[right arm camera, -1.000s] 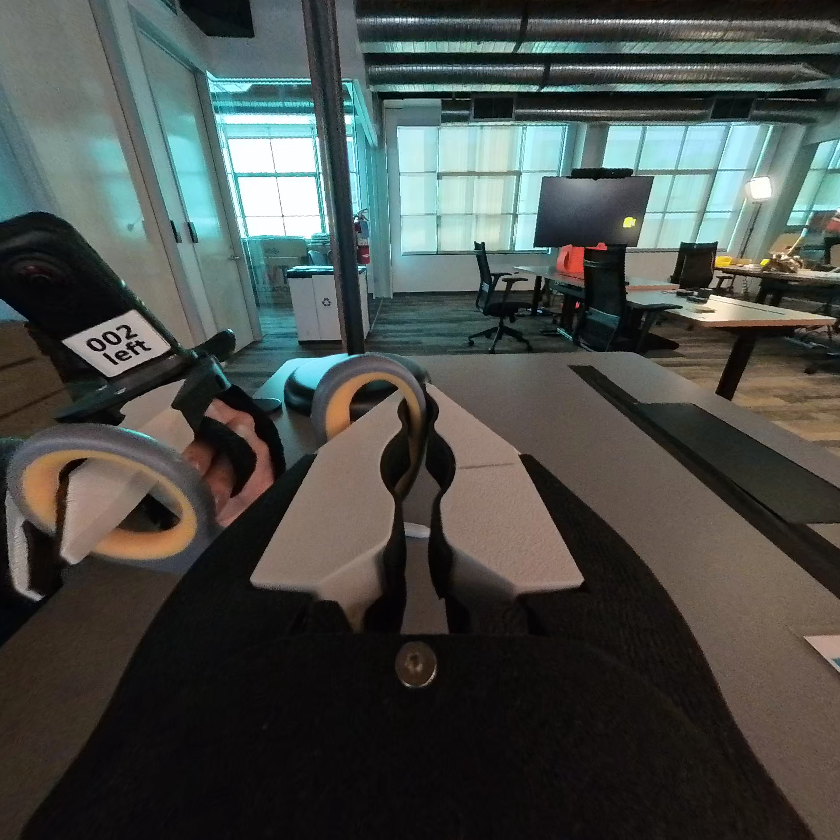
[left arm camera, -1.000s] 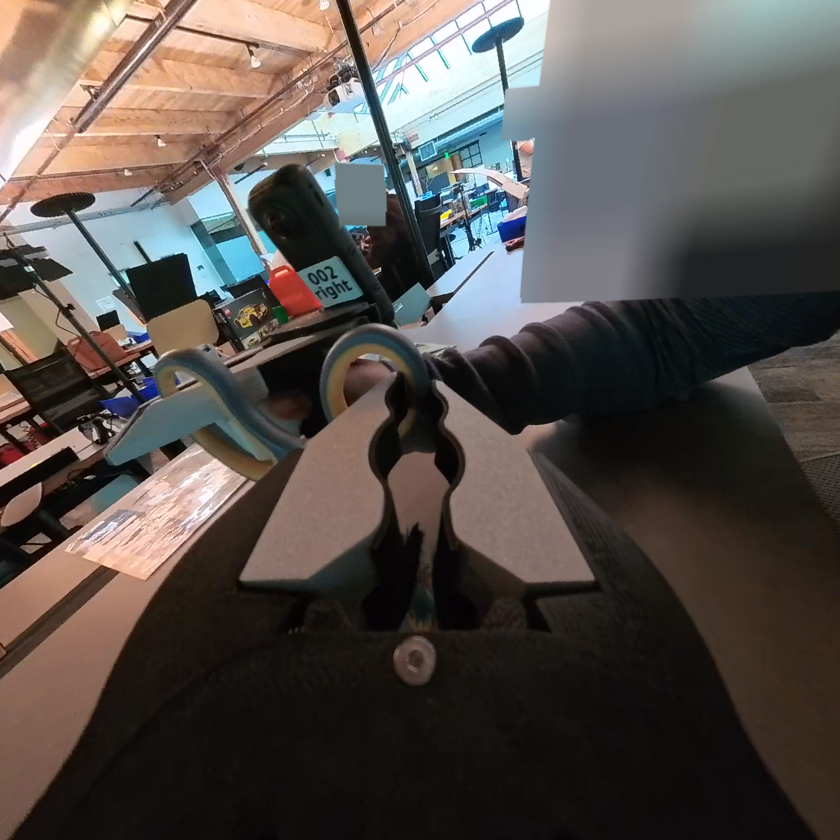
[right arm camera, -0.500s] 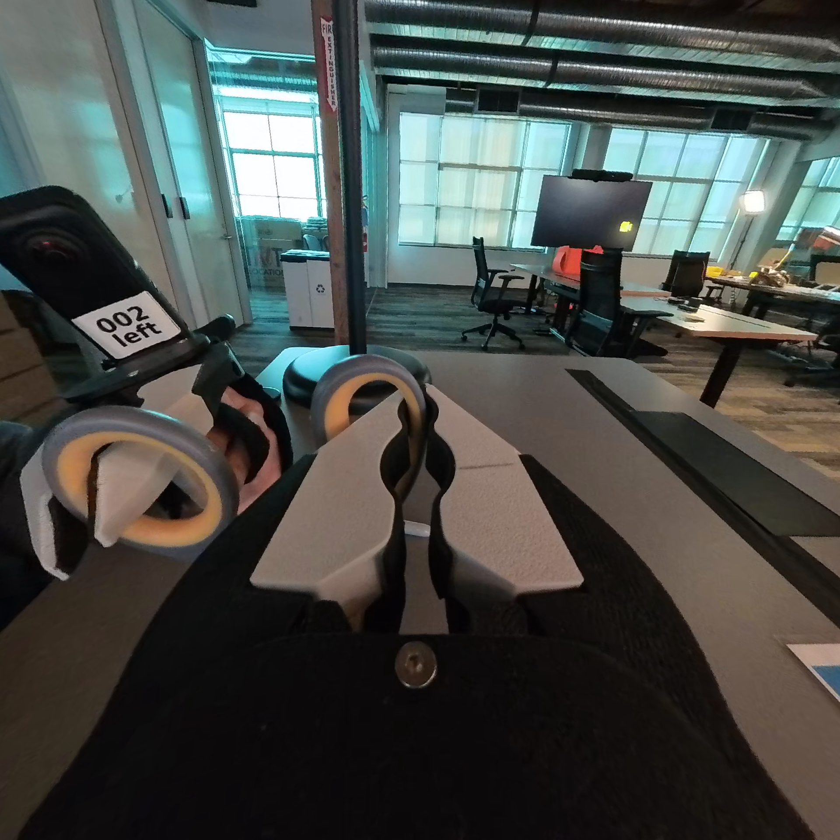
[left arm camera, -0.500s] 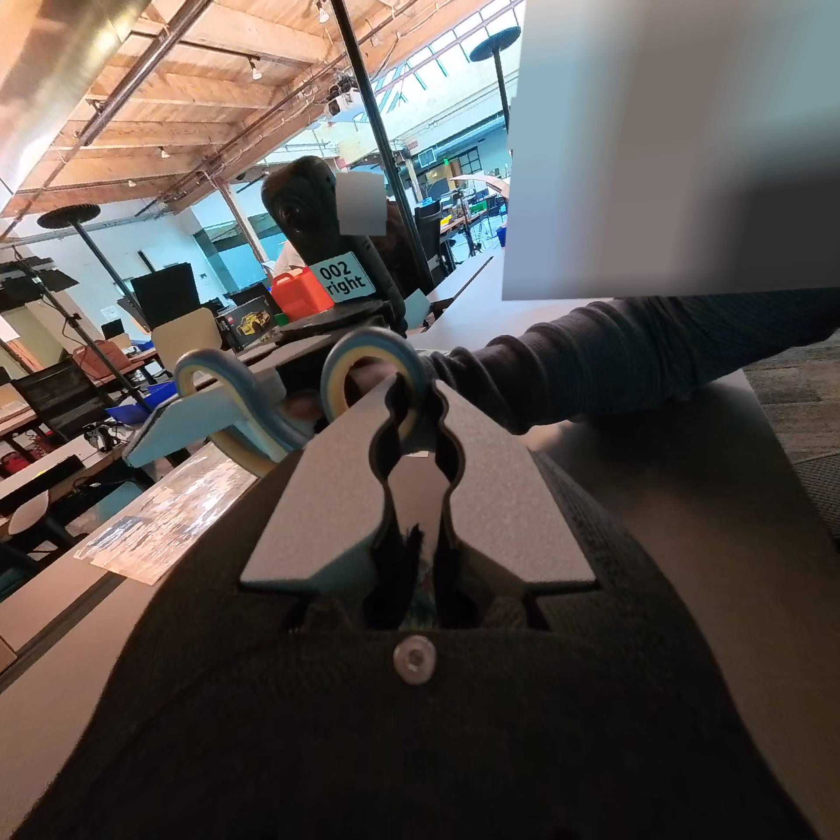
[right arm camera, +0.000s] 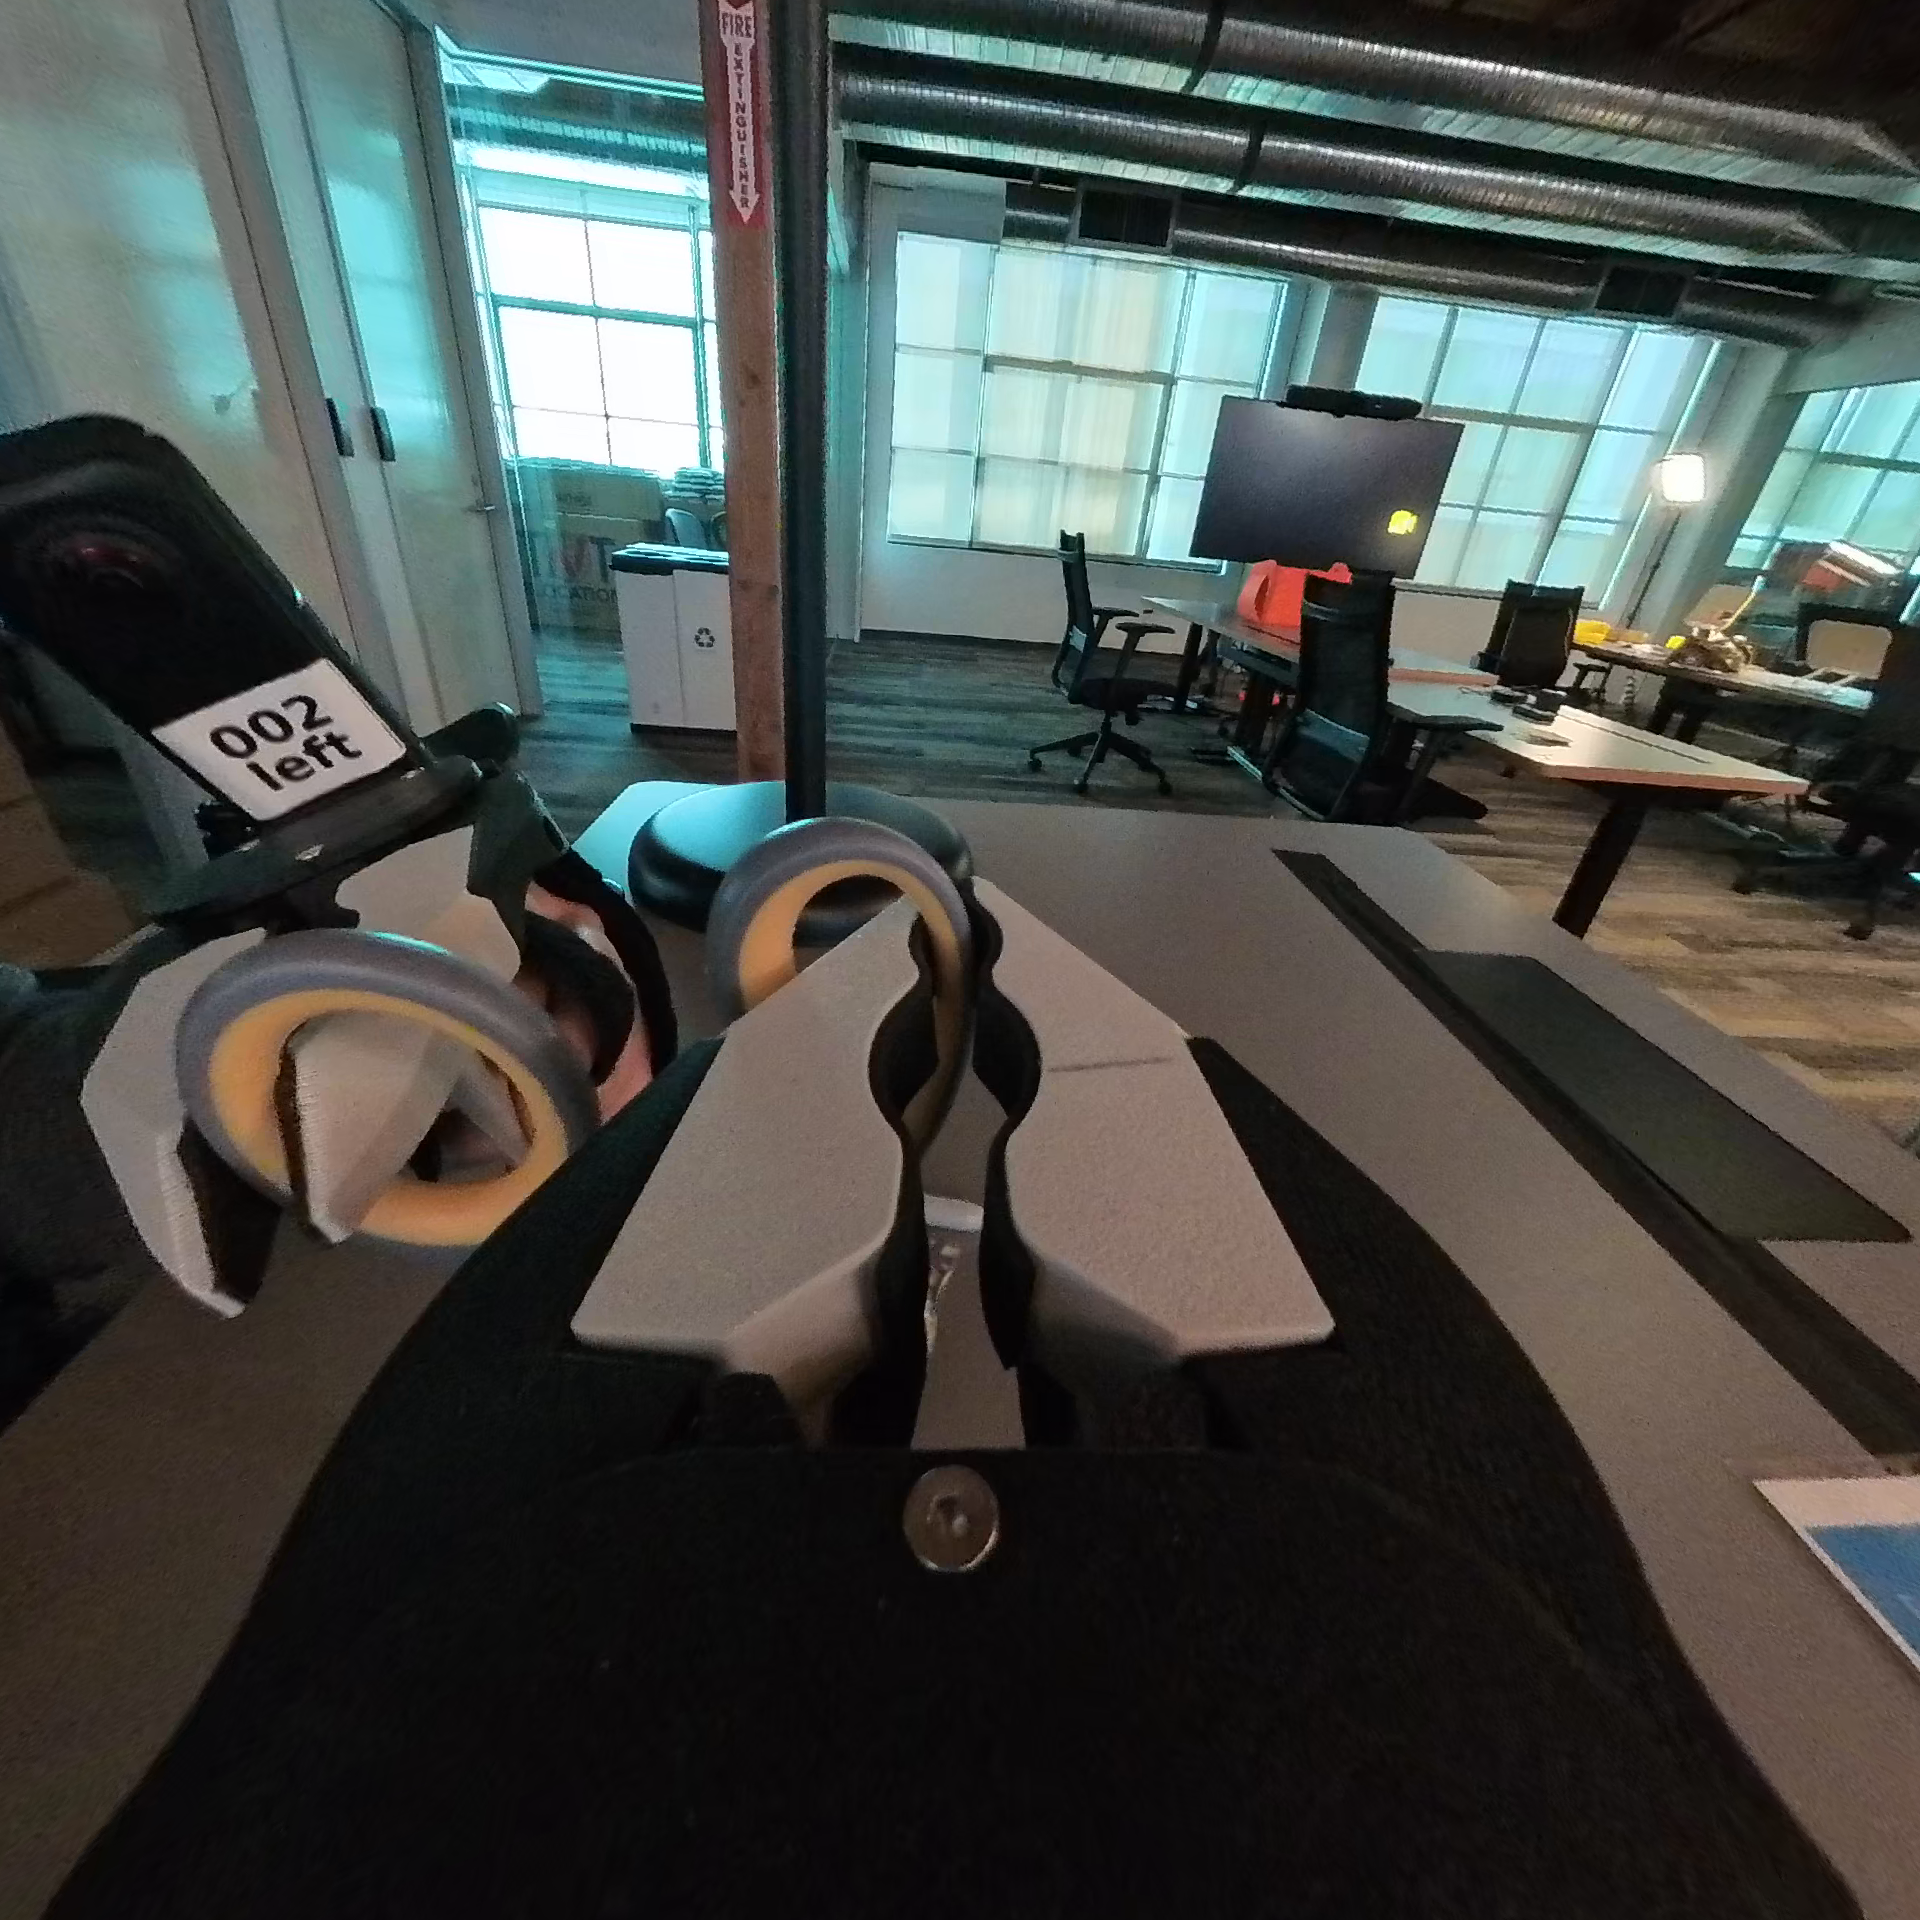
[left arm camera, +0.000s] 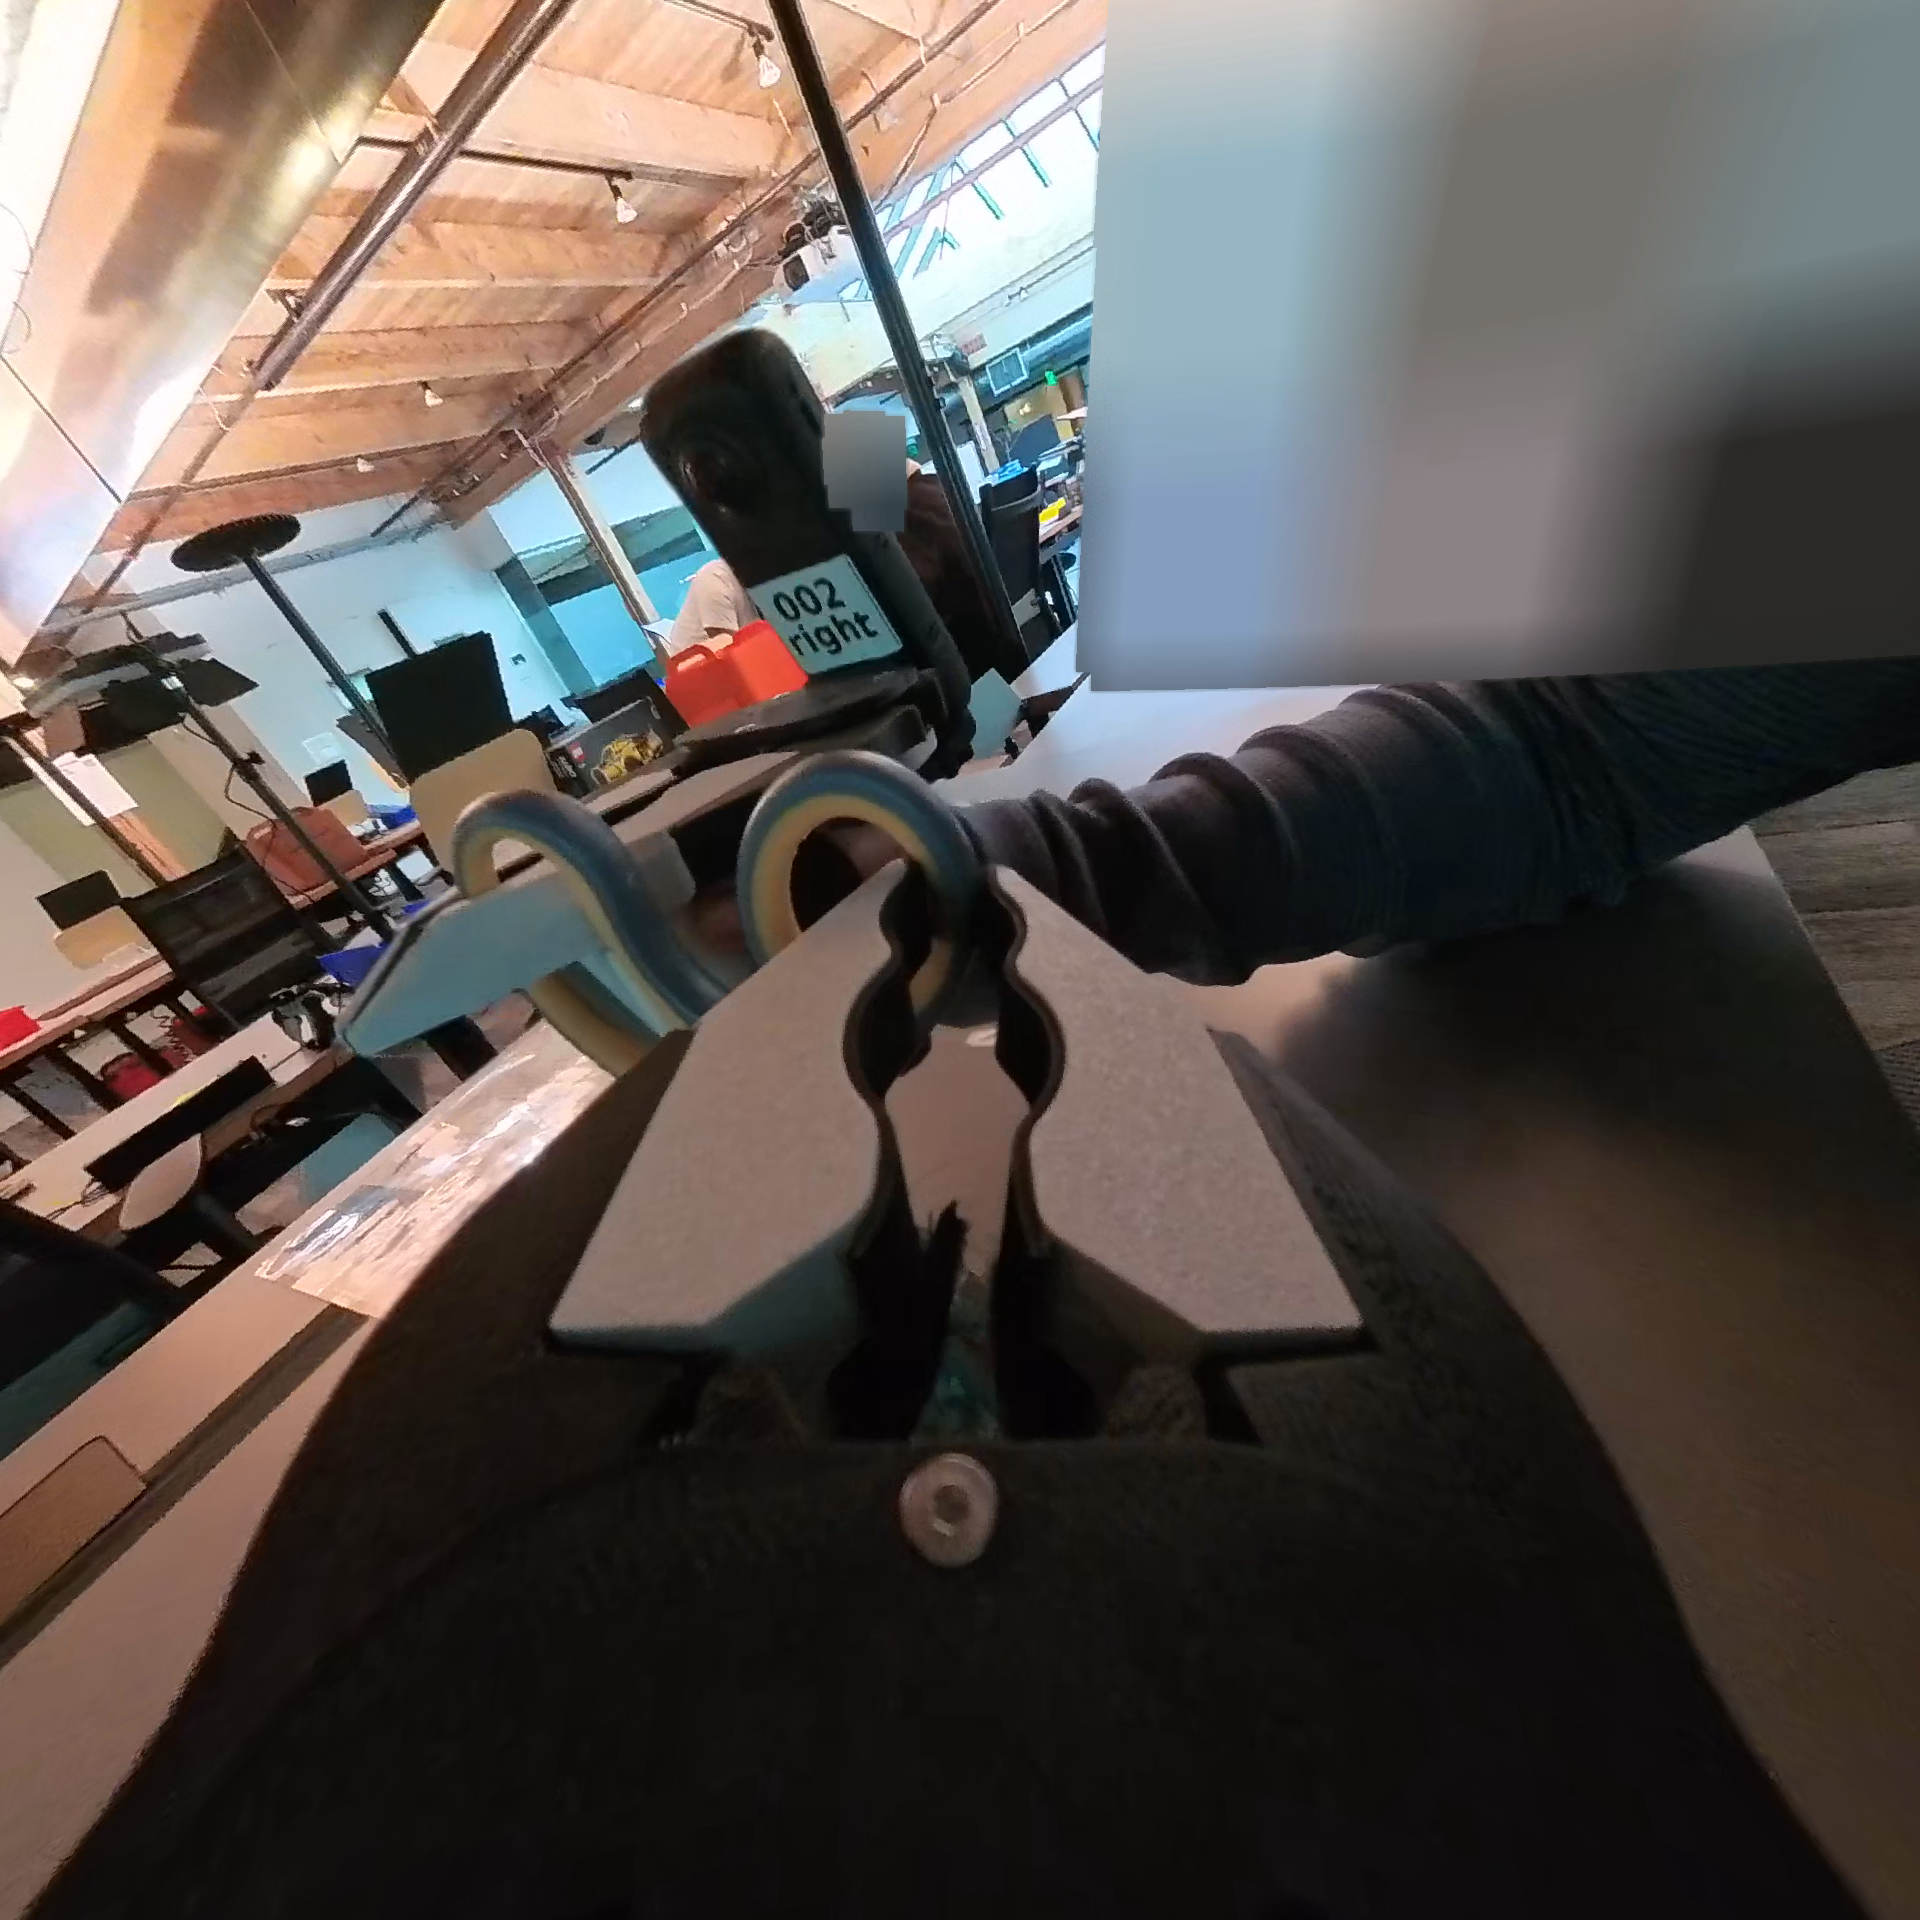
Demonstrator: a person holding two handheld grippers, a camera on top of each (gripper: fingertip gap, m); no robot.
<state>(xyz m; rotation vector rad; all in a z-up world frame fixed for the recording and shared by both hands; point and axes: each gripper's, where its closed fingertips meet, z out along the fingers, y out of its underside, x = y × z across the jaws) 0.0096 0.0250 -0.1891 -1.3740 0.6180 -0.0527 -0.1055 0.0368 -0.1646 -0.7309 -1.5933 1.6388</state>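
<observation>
In the left wrist view my left gripper (left arm camera: 948,904) is shut on a grey ring with a yellow inner face (left arm camera: 831,790) and holds it upright above the grey table (left arm camera: 1558,1143). In the right wrist view my right gripper (right arm camera: 948,914) is shut on a like grey and yellow ring (right arm camera: 831,842), its rim pinched between the fingertips. Each view shows the other gripper close by on the left, with its own ring: the right gripper (left arm camera: 499,935) and the left gripper (right arm camera: 260,1195), whose ring (right arm camera: 353,966) is clamped by white fingers.
A dark sleeve (left arm camera: 1351,831) reaches across the table behind the rings. A black pole with a round base (right arm camera: 727,842) stands at the table's far edge. A black strip (right arm camera: 1558,1039) and a paper sheet (right arm camera: 1860,1538) lie to the right. Desks and chairs stand beyond.
The two grippers have drawn nearer each other: each shows larger and closer to the middle in the other's view. Both stay shut on their rings.
</observation>
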